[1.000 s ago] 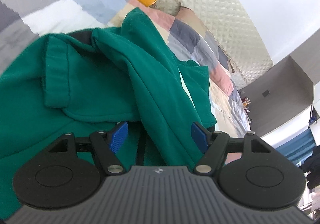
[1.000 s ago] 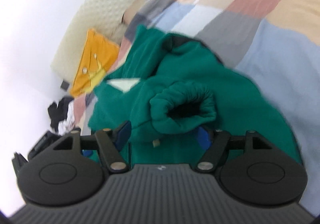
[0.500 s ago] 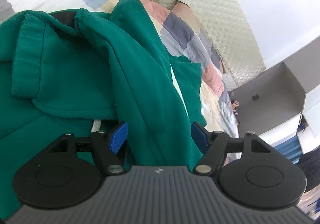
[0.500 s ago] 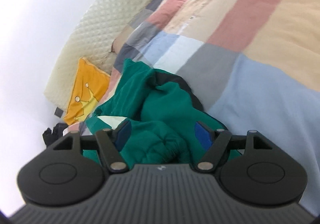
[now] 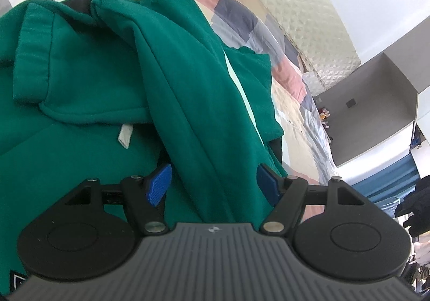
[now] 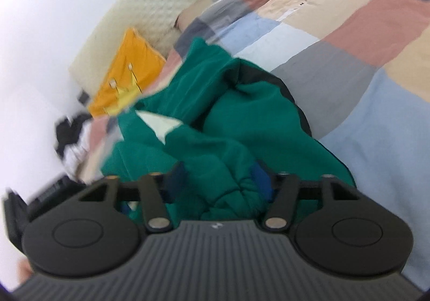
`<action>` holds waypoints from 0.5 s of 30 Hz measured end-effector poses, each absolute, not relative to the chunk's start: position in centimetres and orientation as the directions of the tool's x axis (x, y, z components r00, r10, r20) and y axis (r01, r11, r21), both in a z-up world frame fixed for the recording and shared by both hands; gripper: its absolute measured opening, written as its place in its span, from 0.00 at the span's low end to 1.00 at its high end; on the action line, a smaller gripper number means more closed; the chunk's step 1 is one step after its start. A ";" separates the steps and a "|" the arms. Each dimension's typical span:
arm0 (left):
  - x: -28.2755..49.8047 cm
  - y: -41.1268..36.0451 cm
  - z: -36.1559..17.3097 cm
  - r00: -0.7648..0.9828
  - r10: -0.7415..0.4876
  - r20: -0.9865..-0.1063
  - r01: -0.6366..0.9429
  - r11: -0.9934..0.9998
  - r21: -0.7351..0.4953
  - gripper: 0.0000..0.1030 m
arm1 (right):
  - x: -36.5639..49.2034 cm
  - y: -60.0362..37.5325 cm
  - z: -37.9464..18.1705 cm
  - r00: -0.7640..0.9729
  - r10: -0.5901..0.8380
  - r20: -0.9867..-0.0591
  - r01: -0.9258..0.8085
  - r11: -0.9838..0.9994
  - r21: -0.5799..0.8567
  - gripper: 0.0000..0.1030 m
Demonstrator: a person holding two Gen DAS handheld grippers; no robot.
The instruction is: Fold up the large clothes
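Green sweatshirt (image 5: 102,64) lay crumpled on the patchwork quilt (image 6: 376,118), directly ahead of both tongs, hood and cuff bunched, nothing squared or flattened. Judged barely begun: no fold made, spreading and all folds left to do.

Left gripper (image 5: 212,182): stood wide, a hanging ridge of green cloth running between the blue pads (image 5: 158,184), seemingly not pinched, though the far side was hidden.

Right gripper (image 6: 217,180): jaws just closing, narrowed around the gathered cuff (image 6: 231,188); whether pressed firmly could not be told through the blur.

Beyond the garment, ahead of the tongs: yellow cushion (image 6: 126,78) against a quilted cream headboard (image 5: 303,19).
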State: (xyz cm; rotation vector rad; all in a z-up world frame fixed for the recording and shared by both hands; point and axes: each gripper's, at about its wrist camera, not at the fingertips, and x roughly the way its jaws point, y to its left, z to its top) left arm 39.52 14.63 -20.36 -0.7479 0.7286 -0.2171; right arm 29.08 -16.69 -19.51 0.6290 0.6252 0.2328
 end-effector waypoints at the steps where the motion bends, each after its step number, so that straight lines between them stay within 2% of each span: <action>1: 39.5 14.6 -20.4 0.736 -0.426 -0.526 -0.071 0.725 -0.686 0.72 | 28.9 -16.3 -19.4 0.789 0.377 -0.485 -0.024 0.808 0.589 0.42; 2: 39.5 14.6 -20.5 0.735 -0.426 -0.528 -0.073 0.725 -0.685 0.72 | 28.6 -15.9 -19.3 0.784 0.374 -0.495 -0.029 0.820 0.572 0.38; 5: 39.1 14.7 -20.5 0.732 -0.429 -0.529 -0.077 0.719 -0.691 0.72 | 27.7 -15.1 -19.6 0.760 0.397 -0.516 -0.050 0.826 0.562 0.35; 12: 39.4 14.4 -20.3 0.734 -0.421 -0.533 -0.068 0.736 -0.674 0.72 | 26.2 -13.2 -20.0 0.710 0.423 -0.563 -0.111 0.857 0.504 0.35; 15: 39.7 14.2 -20.5 0.718 -0.397 -0.572 -0.093 0.759 -0.644 0.72 | 26.3 -12.9 -19.9 0.706 0.416 -0.573 -0.115 0.866 0.487 0.35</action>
